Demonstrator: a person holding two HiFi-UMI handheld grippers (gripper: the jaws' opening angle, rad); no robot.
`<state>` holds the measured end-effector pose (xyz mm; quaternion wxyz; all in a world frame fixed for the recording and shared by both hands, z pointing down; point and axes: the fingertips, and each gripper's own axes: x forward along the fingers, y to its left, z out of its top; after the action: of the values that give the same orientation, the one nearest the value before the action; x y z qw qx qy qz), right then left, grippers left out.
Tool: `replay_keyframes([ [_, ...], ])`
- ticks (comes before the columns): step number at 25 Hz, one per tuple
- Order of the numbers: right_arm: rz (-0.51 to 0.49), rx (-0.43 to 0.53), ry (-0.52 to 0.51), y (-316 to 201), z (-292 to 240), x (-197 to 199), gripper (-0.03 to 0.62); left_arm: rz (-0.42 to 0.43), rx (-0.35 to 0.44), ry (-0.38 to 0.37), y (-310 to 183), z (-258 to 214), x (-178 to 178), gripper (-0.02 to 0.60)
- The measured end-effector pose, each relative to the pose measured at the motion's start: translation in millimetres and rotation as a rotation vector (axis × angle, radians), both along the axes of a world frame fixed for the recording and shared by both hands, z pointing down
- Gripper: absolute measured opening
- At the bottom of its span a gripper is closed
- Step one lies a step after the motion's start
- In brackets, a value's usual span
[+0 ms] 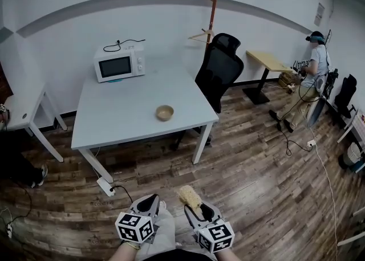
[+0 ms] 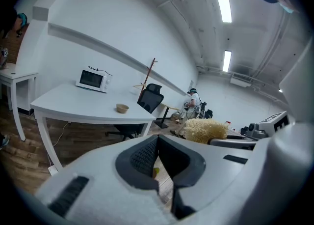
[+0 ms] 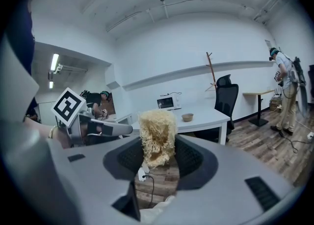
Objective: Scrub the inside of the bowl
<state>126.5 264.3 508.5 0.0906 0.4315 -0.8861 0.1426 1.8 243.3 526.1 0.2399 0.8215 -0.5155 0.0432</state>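
We grip the scrubber (image 1: 189,196) in our right gripper (image 1: 197,211); left gripper (image 1: 150,203) is closed and empty, both well apart from the bowl (image 1: 165,112), so no scrubbing is done yet

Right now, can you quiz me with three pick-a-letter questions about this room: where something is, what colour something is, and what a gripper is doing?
1. Where is the bowl?
A. On the table
B. On a shelf
C. In a sink

2. What colour is the chair beside the table?
A. Red
B. Black
C. Yellow

3. What is the right gripper doing?
A. Standing open and empty
B. Shut on the bowl
C. Shut on the scrubber

Answers:
1 A, the bowl sits on the tabletop, near its front edge.
2 B, the chair's back is black in the head view.
3 C, the jaws press on the yellow fibrous scrubber in the right gripper view.
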Motion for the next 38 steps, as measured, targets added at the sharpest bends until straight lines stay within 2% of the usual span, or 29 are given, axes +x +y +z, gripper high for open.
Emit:
replay_keyframes([
  [8,0.014,-0.013,0.016,-65,5,0,0.176,0.0,-0.01,0.013,-65,6,-3,0.018],
  [25,-0.002,0.013,0.028,-226,-22,-61,0.176,0.018,-0.006,0.025,-227,-13,-53,0.018],
  [38,0.029,0.008,0.04,-311,-13,-104,0.176,0.045,-0.027,0.021,-318,1,-96,0.018],
])
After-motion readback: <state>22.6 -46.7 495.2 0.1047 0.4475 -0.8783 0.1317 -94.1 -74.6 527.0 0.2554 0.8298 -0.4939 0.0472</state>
